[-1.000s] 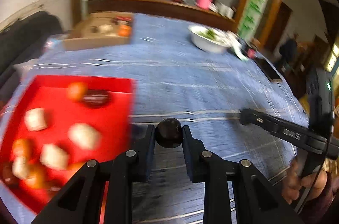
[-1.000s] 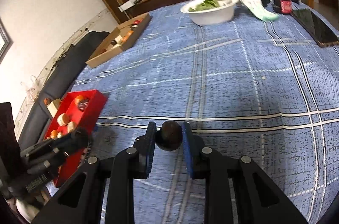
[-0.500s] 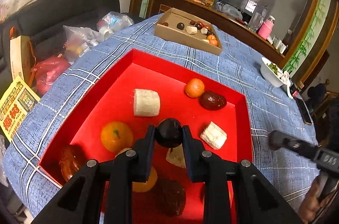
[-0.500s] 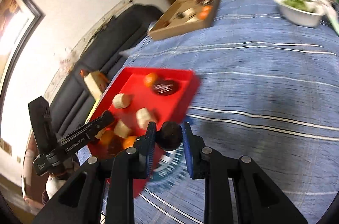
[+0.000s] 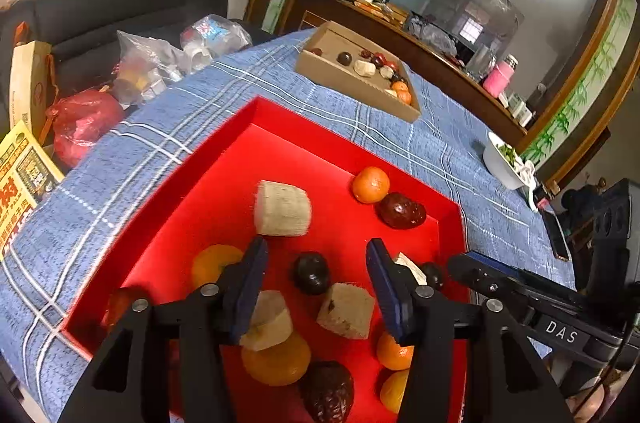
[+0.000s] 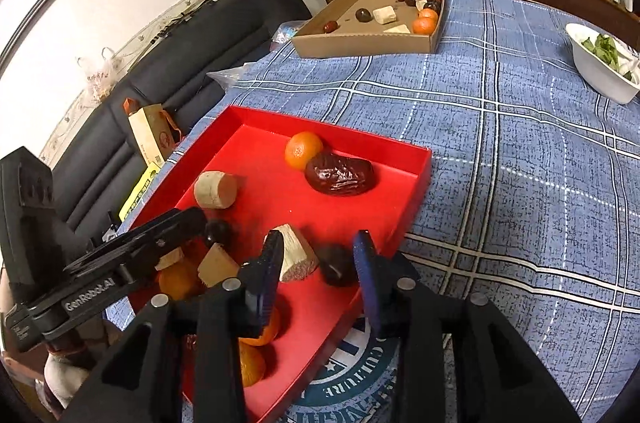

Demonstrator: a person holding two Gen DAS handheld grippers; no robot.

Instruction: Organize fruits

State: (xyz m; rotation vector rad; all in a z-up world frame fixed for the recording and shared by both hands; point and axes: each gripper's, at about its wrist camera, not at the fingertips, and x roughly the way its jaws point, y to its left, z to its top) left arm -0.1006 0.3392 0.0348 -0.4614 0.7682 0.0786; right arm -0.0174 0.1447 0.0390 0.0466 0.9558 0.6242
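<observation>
Left wrist view. Left claw (image 5: 316, 277) above the shallow red cardboard tray (image 5: 224, 127), jaws opening, blue pads clear of everything. Between and just ahead of them, a small dark round plum (image 5: 311, 272) lying loose on the tray floor, apparently just let go. Beyond the left pad, a pale cut cylinder of fruit (image 5: 282, 209); further out and to the right, a small orange mandarin (image 5: 370, 184) touching a wrinkled dark red date (image 5: 401, 210). Close under the jaws, more pale chunks and mandarins. Best way to finish the release, as a judgement: spread the pads fully, then lift straight back along the fingers without nudging the plum, which looks ready to roll. Far past the tray, an open brown cardboard box (image 5: 332, 75) with mixed fruit, its contents too small to sort by kind.

Right wrist view. Right claw (image 6: 318, 273) over the near right corner of the same tray, jaws opening, a second small dark fruit (image 6: 335, 265) between the pads with a gap at each side, apparently resting on the tray. Just left of it, a pale wedge (image 6: 294, 255). Same advice: widen, then withdraw clear of the tray's rim. Lower tray cut off behind the claw bodies; fruit there only partly seen.
</observation>
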